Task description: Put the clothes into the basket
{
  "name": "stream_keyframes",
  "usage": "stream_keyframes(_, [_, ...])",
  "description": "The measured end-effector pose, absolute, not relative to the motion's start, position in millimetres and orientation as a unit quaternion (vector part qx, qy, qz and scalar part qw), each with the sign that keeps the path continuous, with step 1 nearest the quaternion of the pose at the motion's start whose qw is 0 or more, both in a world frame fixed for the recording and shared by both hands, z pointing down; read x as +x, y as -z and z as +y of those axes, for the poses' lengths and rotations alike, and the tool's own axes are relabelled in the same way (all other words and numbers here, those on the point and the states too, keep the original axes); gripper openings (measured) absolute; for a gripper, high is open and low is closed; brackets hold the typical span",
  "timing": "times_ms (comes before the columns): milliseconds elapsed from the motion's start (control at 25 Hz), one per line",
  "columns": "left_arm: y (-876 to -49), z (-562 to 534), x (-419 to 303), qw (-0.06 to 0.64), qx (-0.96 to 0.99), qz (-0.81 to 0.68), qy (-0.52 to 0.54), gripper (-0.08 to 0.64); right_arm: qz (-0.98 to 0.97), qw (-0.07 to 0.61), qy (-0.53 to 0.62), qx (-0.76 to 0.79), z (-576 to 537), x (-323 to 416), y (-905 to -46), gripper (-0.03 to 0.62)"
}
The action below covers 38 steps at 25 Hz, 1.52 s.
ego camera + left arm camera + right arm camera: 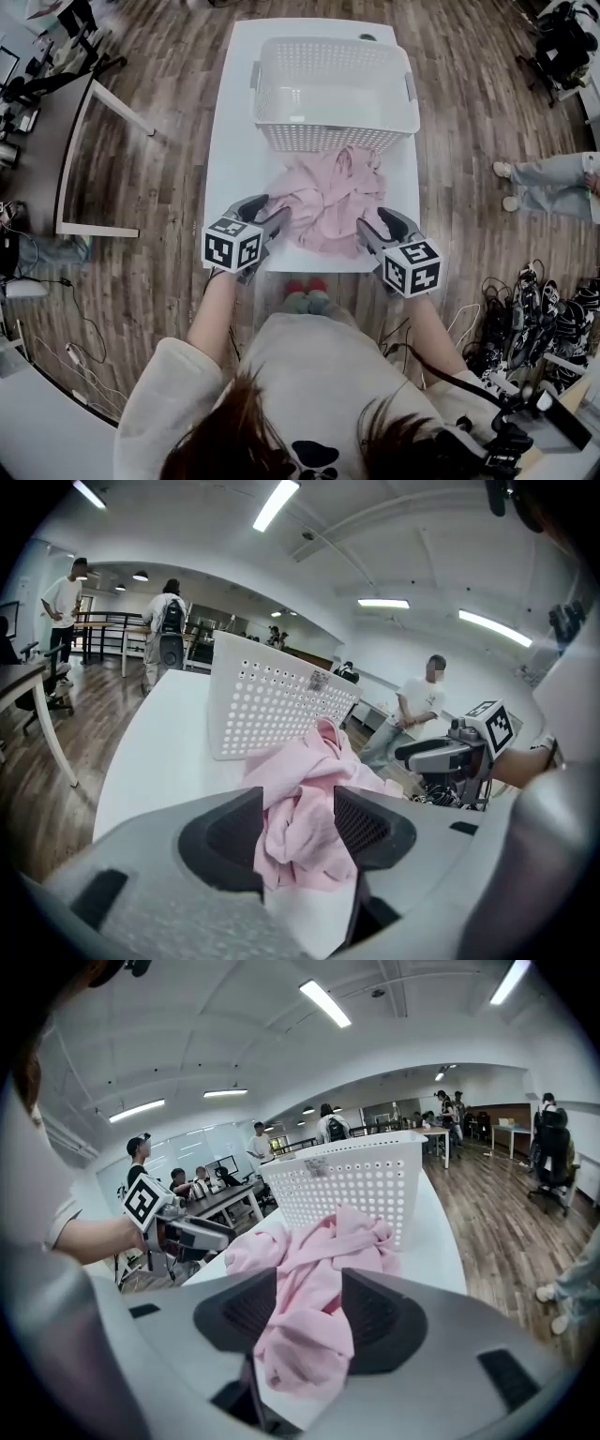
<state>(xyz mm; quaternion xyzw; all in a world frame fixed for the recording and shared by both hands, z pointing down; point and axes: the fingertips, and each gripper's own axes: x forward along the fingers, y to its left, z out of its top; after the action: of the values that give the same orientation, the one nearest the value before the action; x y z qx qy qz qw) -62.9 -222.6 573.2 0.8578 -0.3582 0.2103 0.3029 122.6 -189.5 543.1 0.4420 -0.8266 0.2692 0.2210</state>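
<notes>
While the crumpled pink garment [328, 202] lies in a soft heap on the white tabletop [234, 141], just before the near wall of the perforated white plastic basket [333, 89], both grippers reach in from the near edge. The left gripper [298, 822] and the right gripper [309, 1312] each stand moderately apart, with a wrinkled fold between ribbed dark pads.

I look over a wood-plank floor [159, 187], a long white desk [230, 216], a second desk [42, 141] at left, cable tangle [525, 319] at right, strip lights [275, 505] overhead.
</notes>
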Motion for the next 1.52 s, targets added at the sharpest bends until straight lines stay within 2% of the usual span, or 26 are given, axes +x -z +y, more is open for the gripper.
stream_keyframes(680, [-626.2,-239.1,-67.2,0.351,0.849,-0.305,-0.252,0.275,-0.803,0.256,-0.346,0.412,-209.5,142.8,-605.3,0.252])
stream_keyframes(1000, [-645.1,-240.3,-53.0,0.375,0.847,-0.267,-0.265,0.298,-0.782,0.246,-0.422,0.388,-218.5,146.3,-638.9,0.323])
stream_keyframes(1200, [-653.8,-240.6,-39.8,0.39,0.846,-0.244,-0.271,0.307,-0.775,0.221,-0.473,0.356,-220.2,131.0,-655.1,0.327])
stream_keyframes(1520, [-661.7,-243.8,-28.5,0.407,0.839,-0.246,-0.265,0.321,-0.775,0.238,-0.466,0.355,-227.7,116.2,-665.0,0.325])
